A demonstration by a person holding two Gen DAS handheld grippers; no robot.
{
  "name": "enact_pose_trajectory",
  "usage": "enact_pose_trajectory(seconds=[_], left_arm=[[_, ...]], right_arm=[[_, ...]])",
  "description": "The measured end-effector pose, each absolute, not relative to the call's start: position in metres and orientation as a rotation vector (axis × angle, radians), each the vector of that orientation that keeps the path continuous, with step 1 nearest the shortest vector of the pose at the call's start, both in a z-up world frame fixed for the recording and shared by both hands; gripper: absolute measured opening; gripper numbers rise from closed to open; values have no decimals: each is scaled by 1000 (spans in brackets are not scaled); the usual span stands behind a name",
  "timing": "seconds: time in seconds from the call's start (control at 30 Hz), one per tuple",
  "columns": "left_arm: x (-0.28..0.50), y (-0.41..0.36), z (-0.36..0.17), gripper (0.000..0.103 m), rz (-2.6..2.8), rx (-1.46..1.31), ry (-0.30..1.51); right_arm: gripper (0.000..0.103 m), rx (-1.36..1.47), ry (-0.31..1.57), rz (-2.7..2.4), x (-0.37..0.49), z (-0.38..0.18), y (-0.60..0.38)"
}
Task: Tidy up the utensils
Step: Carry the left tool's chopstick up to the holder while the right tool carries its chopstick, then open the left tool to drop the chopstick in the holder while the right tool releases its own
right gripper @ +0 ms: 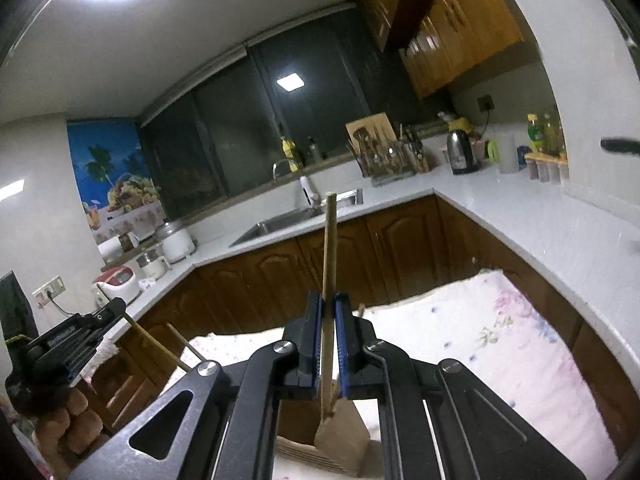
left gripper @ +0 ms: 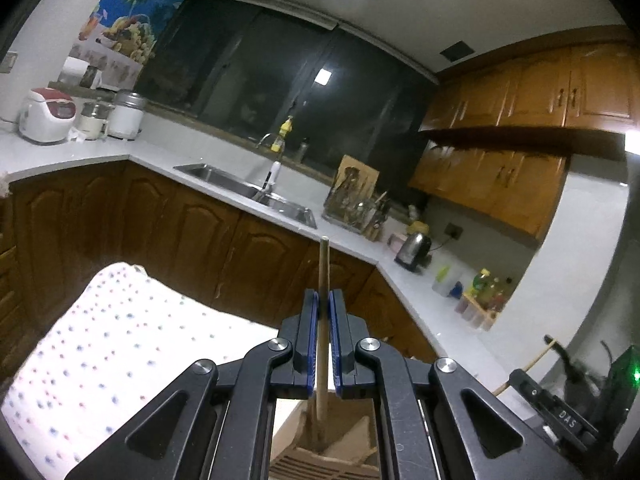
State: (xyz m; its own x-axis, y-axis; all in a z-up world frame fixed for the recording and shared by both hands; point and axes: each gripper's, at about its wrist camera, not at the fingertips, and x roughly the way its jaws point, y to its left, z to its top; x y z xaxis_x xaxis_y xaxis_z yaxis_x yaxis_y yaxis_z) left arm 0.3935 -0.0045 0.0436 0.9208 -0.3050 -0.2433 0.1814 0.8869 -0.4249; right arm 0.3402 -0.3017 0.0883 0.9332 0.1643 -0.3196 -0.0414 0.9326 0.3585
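Observation:
My left gripper [left gripper: 324, 300] is shut on a thin wooden utensil handle [left gripper: 323, 264] that stands upright, its lower end inside a slatted wooden holder [left gripper: 320, 460] below the jaws. My right gripper [right gripper: 328, 302] is shut on a wooden spatula [right gripper: 330, 240]; its flat blade [right gripper: 342, 428] hangs just over the same wooden holder [right gripper: 304, 456]. In the right wrist view the left gripper [right gripper: 80, 332] shows at the left with its stick [right gripper: 156, 344]. In the left wrist view the right gripper body [left gripper: 560, 408] shows at the lower right.
A dotted cloth [left gripper: 100, 352] covers the table under the holder. Behind it run brown cabinets [left gripper: 200, 240], a white counter with a steel sink [left gripper: 240, 184], a rice cooker [left gripper: 46, 114], a utensil rack [left gripper: 356, 200], a kettle [left gripper: 414, 250] and bottles [left gripper: 484, 288].

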Motion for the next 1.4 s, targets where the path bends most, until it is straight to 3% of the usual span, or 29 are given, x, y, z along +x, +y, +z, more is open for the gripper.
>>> enact_pose_trajectory(seconds=[0.33,0.8,0.9,0.97,1.03,1.1,1.13,1.27,1.37,1.4], left_arm=[[415,-33,13,3,-270,-319,402],[426,-21,31,5,-290,-290,442],[428,-20,31,5,-291,-284,448],[429,-20,30,8,-290,-282,464],[431,-18,29,25,-300,-305,484],[429,-16,29,43,-287,-321,485],[425,-13,31,43,-285,-327,474],[416,-4,33,53,-273,-333,476],[401,7,35,73,-239,-340,469],[396,9,35,80,-234,-341,465]], right_arm=[[7,347,452,133,361,50,-286],[7,330,520,132,370,40,-279],[12,341,532,143,371,39,-281],[13,354,529,151,372,39,-283],[16,370,528,159,373,41,-287],[35,383,511,160,369,43,-289],[51,388,495,164,366,45,-290],[59,406,444,157,352,55,-294],[79,423,411,150,342,59,-299],[81,423,403,144,339,60,-300]])
